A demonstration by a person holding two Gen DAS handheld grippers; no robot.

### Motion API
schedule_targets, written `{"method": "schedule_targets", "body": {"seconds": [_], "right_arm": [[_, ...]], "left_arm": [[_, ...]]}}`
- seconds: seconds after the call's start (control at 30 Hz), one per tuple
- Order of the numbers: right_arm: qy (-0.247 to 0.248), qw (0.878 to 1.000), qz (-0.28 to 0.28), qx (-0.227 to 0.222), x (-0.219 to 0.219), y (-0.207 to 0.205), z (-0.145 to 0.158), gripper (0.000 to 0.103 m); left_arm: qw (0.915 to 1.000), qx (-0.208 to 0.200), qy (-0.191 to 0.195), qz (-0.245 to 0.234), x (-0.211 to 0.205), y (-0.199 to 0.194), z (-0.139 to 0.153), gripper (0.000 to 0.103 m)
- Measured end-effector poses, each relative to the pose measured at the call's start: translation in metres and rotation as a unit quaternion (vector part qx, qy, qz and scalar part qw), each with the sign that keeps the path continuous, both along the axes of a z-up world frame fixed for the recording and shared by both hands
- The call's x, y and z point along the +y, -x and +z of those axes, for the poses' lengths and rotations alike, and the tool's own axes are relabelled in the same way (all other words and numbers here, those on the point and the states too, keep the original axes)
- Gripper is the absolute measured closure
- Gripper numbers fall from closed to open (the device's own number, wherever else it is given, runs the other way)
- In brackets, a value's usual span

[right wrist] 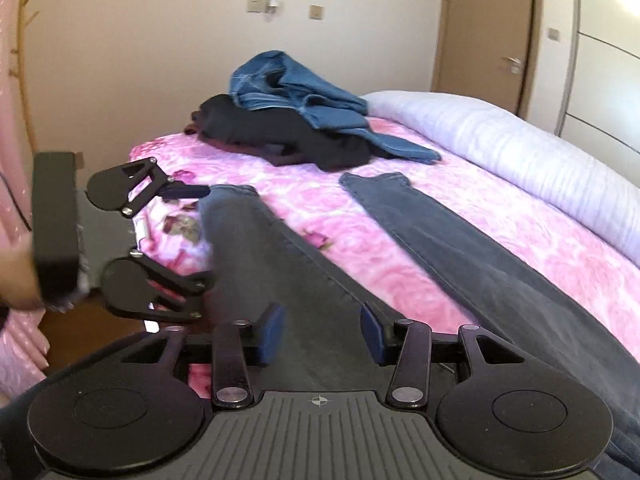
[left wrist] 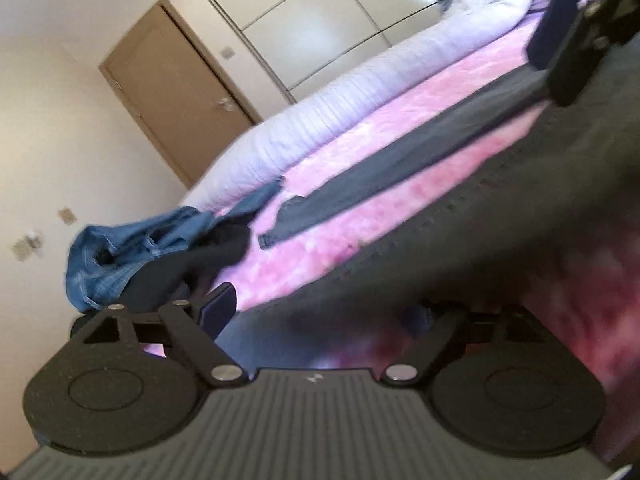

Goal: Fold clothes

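Observation:
Dark grey jeans [right wrist: 452, 248] lie spread on the pink floral bed [right wrist: 400, 216], both legs running toward the far end. My right gripper [right wrist: 322, 334] is open, its blue pads either side of the near leg [right wrist: 280, 264], just above the fabric. My left gripper [right wrist: 204, 236] shows at the left of the right wrist view, open, its fingers straddling the edge of the same leg. In the left wrist view the left gripper [left wrist: 320, 312] is tilted and close to the jeans [left wrist: 400, 160]; its right finger is hidden in blurred fabric. The right gripper [left wrist: 556, 56] shows top right.
A heap of clothes, blue denim [right wrist: 296, 96] over black garments [right wrist: 280, 136], sits at the far end of the bed. A rolled white duvet [right wrist: 520, 168] lies along the right side. A brown door [right wrist: 488, 28] and white wardrobe stand behind.

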State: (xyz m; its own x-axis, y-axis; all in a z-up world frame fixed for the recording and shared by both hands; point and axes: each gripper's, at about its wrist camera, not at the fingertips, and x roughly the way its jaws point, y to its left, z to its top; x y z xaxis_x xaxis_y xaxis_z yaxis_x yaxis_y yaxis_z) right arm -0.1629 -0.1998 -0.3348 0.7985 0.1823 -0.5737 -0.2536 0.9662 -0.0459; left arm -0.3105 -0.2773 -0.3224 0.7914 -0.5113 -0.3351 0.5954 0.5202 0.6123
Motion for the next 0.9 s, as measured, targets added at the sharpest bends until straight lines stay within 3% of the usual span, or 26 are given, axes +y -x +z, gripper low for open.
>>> {"method": "schedule_targets", "body": {"seconds": [0.17,0.3,0.4,0.6,0.67,0.77,0.9], "right_arm": [[0.002,1.0,0.005,0.008,0.001,0.007,-0.001,0.057],[0.005,1.0,0.013,0.016,0.009,0.013,-0.011,0.057],[0.0,1.0,0.009,0.024,0.008,0.02,-0.021,0.057],[-0.006,0.999,-0.01,0.033,0.002,0.032,-0.028,0.056],[-0.014,0.998,-0.041,0.033,-0.012,0.048,-0.03,0.056],[-0.036,0.993,-0.106,0.032,-0.039,0.079,-0.037,0.055],[-0.064,0.979,-0.191,0.03,-0.075,0.121,-0.045,0.054]], "left_arm": [[0.9918,-0.099,-0.081,0.007,0.003,-0.003,-0.008,0.02],[0.9797,-0.138,-0.141,0.036,0.043,-0.025,-0.004,0.033],[0.9796,-0.122,-0.149,0.058,0.068,-0.037,0.003,0.045],[0.9755,-0.101,-0.189,0.051,0.088,-0.034,-0.011,0.043],[0.9743,-0.092,-0.199,0.053,0.095,-0.033,-0.015,0.042],[0.9762,-0.061,-0.188,0.09,0.109,-0.037,-0.014,0.042],[0.9827,-0.025,-0.142,0.117,0.12,-0.032,0.003,0.042]]}}
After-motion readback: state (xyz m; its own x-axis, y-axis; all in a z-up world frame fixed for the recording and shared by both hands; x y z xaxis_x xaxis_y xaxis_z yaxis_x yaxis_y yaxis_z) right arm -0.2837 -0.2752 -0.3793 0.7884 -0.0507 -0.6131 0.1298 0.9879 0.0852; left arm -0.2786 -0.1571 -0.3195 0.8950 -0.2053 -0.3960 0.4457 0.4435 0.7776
